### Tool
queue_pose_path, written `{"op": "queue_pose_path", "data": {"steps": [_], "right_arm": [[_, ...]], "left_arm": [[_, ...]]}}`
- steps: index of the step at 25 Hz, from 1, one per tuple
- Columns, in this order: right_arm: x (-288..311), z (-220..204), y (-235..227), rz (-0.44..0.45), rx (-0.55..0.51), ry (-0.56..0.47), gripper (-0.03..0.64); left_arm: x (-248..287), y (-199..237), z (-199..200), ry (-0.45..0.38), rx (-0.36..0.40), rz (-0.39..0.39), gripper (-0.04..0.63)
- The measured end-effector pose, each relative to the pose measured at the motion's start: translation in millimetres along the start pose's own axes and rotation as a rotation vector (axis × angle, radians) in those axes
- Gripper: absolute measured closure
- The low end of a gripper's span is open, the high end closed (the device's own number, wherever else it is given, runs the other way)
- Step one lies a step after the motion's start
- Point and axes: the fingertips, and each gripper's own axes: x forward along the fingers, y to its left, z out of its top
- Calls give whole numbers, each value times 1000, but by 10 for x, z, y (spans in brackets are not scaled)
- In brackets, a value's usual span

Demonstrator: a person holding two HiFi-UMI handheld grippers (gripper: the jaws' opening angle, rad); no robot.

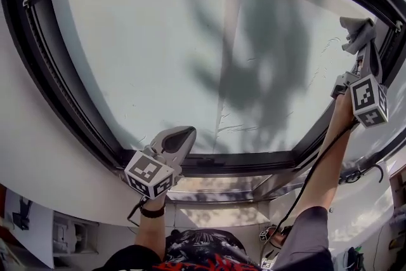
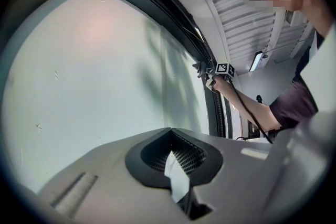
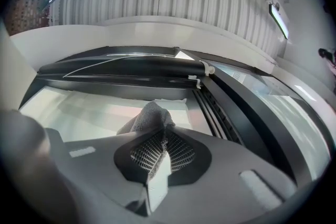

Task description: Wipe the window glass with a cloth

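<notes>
Left gripper (image 2: 170,152), jaws together, empty, right gripper (image 3: 160,147), jaws clamping cloth (image 3: 148,117), pinch seen in its own view

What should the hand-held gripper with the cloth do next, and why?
Probably sweep the right hand-held gripper leftward across the window glass: its jaws pinch the cloth by the pane's right edge, and nearly all the glass lies to its left.
</notes>
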Motion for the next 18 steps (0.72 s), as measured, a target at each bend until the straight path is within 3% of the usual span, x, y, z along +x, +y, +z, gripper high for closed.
{"op": "queue_pose_path", "data": {"steps": [5, 9, 13, 18], "right_arm": [[-82, -178, 363, 53, 78, 29, 601], [-132, -135, 1369, 270, 77, -2, 601], [-247, -159, 2395, 460, 189, -16, 601], [-438, -110, 4027, 730, 314, -37, 601]], "left_arm": [[-216, 108, -44, 6, -21, 24, 601], [-398, 176, -35, -6, -33, 44, 601], [-658, 228, -22, -10, -40, 80, 601], [-1266, 514, 13, -17, -22, 230, 601]]}}
